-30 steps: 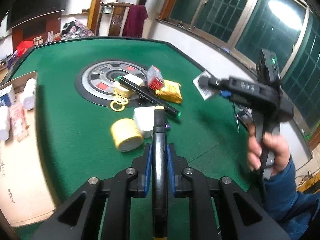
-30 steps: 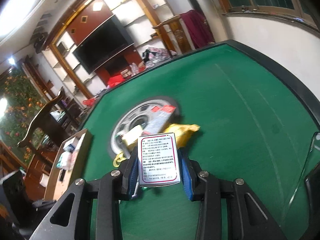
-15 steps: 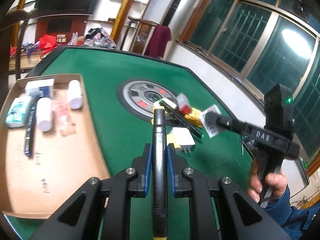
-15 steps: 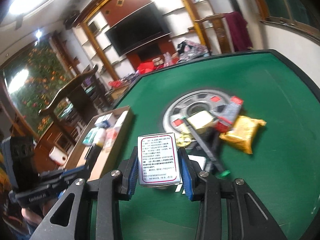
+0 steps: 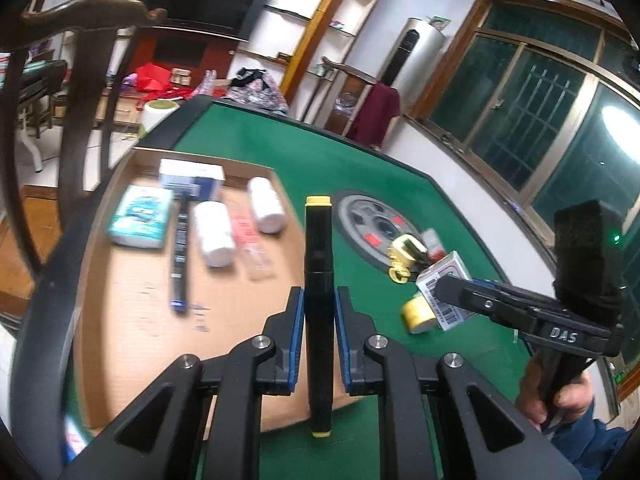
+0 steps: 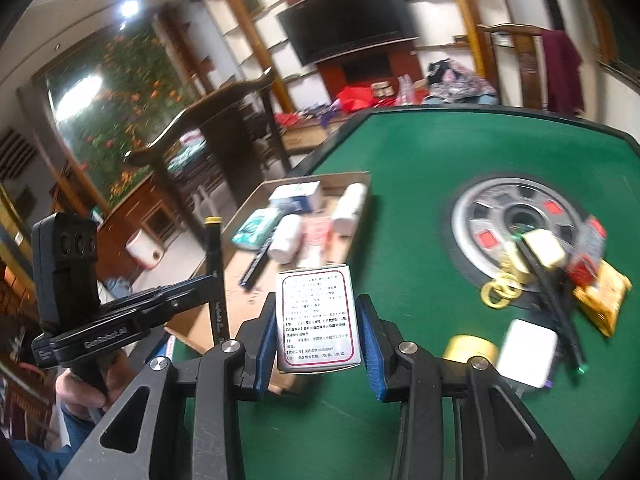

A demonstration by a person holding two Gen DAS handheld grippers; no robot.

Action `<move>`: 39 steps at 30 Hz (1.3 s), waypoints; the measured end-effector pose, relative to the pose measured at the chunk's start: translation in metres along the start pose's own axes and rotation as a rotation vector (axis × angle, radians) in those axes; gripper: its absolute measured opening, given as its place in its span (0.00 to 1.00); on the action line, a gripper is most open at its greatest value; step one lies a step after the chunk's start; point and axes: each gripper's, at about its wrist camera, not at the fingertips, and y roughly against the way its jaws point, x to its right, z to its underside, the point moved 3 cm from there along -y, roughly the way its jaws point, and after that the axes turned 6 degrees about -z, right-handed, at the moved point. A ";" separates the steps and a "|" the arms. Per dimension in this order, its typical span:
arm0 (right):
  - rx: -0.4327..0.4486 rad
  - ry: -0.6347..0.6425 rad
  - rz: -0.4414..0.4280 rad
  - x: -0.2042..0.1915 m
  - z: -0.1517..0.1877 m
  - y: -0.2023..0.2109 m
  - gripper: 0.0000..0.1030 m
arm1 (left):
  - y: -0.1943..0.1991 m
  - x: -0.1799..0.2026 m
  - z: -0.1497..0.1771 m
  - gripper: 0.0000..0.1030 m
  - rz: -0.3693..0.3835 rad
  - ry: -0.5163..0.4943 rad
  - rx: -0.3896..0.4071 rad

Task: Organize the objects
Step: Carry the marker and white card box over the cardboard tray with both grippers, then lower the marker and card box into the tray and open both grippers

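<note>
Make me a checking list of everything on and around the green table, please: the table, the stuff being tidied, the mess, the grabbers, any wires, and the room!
Surface: green felt table with a round grey centre disc.
Job's things: black marker with yellow caps and white printed box, both carried; cardboard tray already holds boxes, white bottles and a pen.
Clutter: yellow tape roll, white charger, yellow packet, gold rings and a long black pen loose by the disc.
Grippers: left gripper shut on the marker; right gripper shut on the box.
Cables: nothing seen.
Surroundings: television, wooden chair, barred windows.
</note>
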 end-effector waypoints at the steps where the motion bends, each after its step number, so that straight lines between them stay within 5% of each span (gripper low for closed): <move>1: -0.012 0.004 -0.007 -0.005 -0.002 -0.008 0.40 | 0.001 -0.008 -0.001 0.14 -0.014 0.008 -0.001; 18: -0.238 0.055 0.009 -0.045 -0.002 -0.141 0.40 | -0.028 -0.092 -0.005 0.14 -0.130 0.148 -0.066; 39: -0.349 0.076 0.121 -0.045 -0.013 -0.187 0.40 | -0.059 -0.114 -0.017 0.14 -0.195 0.149 -0.175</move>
